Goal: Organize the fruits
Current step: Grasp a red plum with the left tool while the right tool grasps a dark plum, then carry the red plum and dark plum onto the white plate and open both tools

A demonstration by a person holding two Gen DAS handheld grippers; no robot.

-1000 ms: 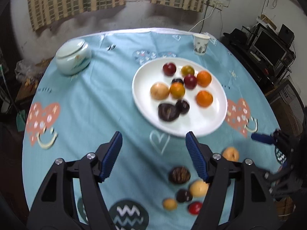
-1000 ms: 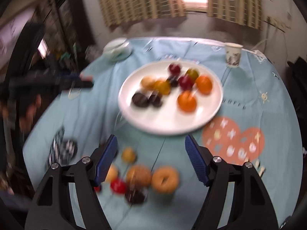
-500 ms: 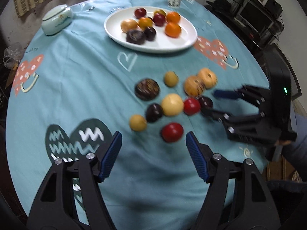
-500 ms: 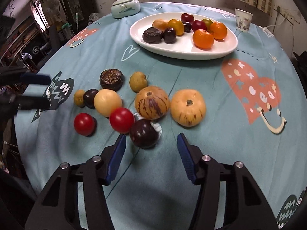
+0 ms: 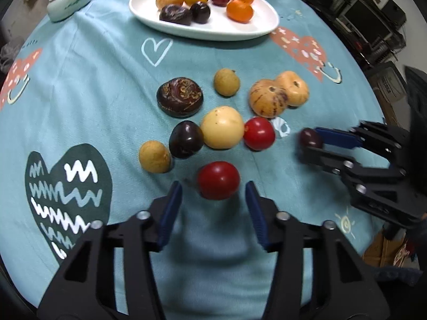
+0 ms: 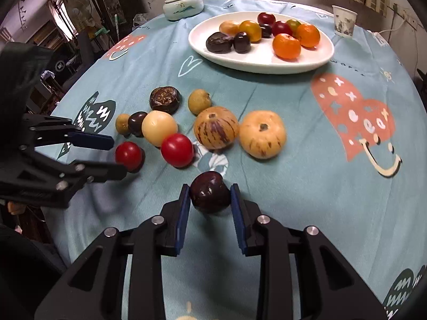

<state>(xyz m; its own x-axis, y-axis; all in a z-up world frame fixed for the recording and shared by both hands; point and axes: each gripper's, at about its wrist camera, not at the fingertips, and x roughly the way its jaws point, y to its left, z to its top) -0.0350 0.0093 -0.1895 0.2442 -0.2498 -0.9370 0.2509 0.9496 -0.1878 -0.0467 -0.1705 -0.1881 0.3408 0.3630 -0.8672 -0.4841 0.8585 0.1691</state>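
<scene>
Several loose fruits lie on the blue tablecloth in front of a white plate (image 5: pixel 256 30) (image 6: pixel 315 62) that holds several more. My left gripper (image 5: pixel 213 190) is open around a red tomato (image 5: pixel 218 180), its fingers a little apart from it on both sides; it also shows in the right wrist view (image 6: pixel 128 154). My right gripper (image 6: pixel 210 193) is shut on a dark plum (image 6: pixel 210 193) low over the cloth; the plum also shows in the left wrist view (image 5: pixel 309 138). A second red tomato (image 5: pixel 259 133) and a pale yellow fruit (image 5: pixel 222 127) lie between the grippers.
Two striped orange melons (image 6: pixel 263 133), a brown ridged fruit (image 5: pixel 179 96), small tan fruits (image 5: pixel 226 82) and another dark plum (image 5: pixel 186 139) lie in the cluster. A lidded ceramic jar (image 6: pixel 183 6) and a paper cup (image 6: pixel 344 20) stand at the far side.
Both grippers dropped low and moved in on the loose fruit. The right gripper closed on the dark plum. The left gripper narrowed around the near red tomato.
</scene>
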